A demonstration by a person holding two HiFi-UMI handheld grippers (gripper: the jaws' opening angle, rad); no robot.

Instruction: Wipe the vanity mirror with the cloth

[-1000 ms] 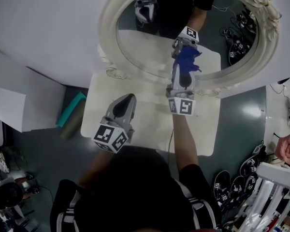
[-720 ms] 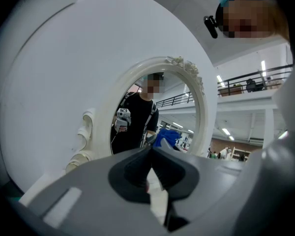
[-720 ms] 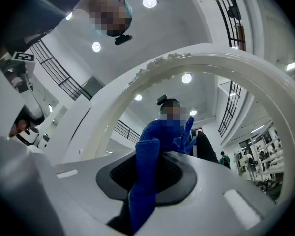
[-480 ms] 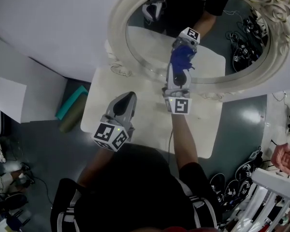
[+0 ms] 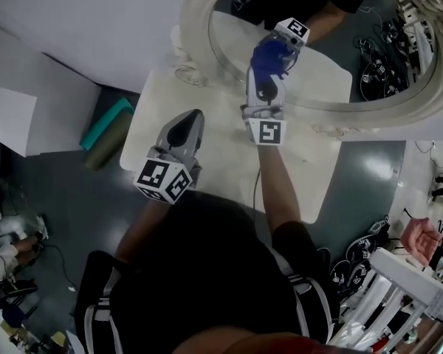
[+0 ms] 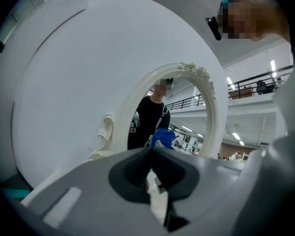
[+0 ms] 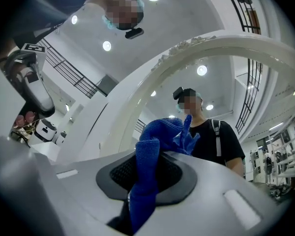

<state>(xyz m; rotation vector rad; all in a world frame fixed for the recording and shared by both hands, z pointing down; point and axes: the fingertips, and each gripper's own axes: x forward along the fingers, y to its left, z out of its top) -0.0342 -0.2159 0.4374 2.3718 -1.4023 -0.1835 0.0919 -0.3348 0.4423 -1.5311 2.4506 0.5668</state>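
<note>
An oval vanity mirror [image 5: 399,65] in an ornate cream frame [image 5: 199,32] stands at the back of a white table [image 5: 221,168]. My right gripper [image 5: 269,57] is shut on a blue cloth [image 5: 268,56] and presses it against the lower left of the glass. In the right gripper view the cloth [image 7: 152,151] bunches out between the jaws of that gripper [image 7: 156,154], under the curved frame [image 7: 196,48]. My left gripper [image 5: 191,118] hovers over the table's left part, shut with nothing in it. In the left gripper view its tips [image 6: 151,149] point toward the mirror [image 6: 187,117] and the cloth [image 6: 162,136].
A teal block [image 5: 107,133] and a dark green roll [image 5: 107,161] lie on the floor left of the table. A white sheet [image 5: 7,116] is at far left. Cables and gear [image 5: 362,271] lie at right, beside a white rack [image 5: 413,286] and a person's hand [image 5: 421,238].
My right gripper has slid the blue cloth leftward across the lower glass. The head view has shifted, so the mirror sits further right. The left gripper has stayed over the table.
</note>
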